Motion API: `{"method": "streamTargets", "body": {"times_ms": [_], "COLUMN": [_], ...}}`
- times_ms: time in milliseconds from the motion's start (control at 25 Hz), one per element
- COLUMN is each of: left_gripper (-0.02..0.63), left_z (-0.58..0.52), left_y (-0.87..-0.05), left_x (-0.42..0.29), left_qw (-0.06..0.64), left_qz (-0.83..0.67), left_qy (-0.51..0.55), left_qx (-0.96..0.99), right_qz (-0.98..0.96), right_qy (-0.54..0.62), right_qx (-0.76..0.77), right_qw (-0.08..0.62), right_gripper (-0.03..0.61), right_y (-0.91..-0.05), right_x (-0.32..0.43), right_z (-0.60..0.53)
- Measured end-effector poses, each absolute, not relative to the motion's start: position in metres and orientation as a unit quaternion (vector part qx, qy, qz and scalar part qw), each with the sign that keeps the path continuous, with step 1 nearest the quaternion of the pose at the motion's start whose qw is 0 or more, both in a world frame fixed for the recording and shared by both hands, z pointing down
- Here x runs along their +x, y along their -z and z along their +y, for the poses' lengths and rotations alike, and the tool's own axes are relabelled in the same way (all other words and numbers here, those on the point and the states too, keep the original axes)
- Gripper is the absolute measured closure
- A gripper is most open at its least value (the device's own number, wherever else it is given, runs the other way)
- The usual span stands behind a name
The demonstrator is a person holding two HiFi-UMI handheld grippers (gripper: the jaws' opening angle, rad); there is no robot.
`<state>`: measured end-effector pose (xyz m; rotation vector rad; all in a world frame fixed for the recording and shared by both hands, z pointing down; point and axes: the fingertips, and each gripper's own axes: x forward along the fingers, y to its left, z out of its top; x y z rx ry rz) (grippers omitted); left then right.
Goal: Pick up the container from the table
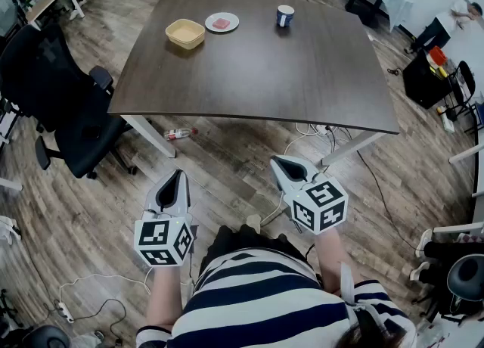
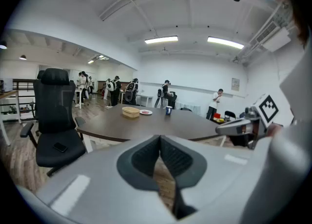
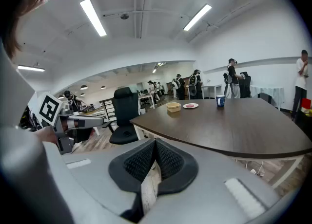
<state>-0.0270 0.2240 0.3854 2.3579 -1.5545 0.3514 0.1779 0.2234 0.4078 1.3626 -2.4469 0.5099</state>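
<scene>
A shallow yellow container (image 1: 185, 33) stands near the far left of the dark table (image 1: 257, 82), also seen small in the left gripper view (image 2: 130, 112) and the right gripper view (image 3: 173, 106). My left gripper (image 1: 181, 173) and right gripper (image 1: 275, 161) hang over the floor, short of the table's near edge, far from the container. Both sets of jaws are pressed together with nothing between them, as the left gripper (image 2: 159, 138) and right gripper (image 3: 154, 142) views show.
A white plate with something pink (image 1: 221, 22) and a blue cup (image 1: 285, 15) sit beside the container. A black office chair (image 1: 60, 104) stands left of the table. A bottle (image 1: 180, 134) and cables lie on the wooden floor. Several people stand at the room's far end.
</scene>
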Motion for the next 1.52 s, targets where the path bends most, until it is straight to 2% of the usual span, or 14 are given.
{"method": "streamTargets", "body": {"times_ms": [1160,1520], "left_gripper": [0.614,0.614], "left_z": [0.192,0.182], "left_y": [-0.39,-0.395], "left_x": [0.0,-0.003], "left_qw": [0.137,0.143], "left_qz": [-0.584,-0.596], "left_qy": [-0.133,-0.138], "left_qx": [0.789,0.778], "right_qz": [-0.876,-0.891], "right_qy": [-0.175,-0.179], "right_qx": [0.42,0.385], "right_qw": [0.159,0.162], "right_gripper": [0.58,0.58], "right_y": [-0.422,-0.428], "right_x": [0.206,0.186], "right_z": [0.182,0.167]}}
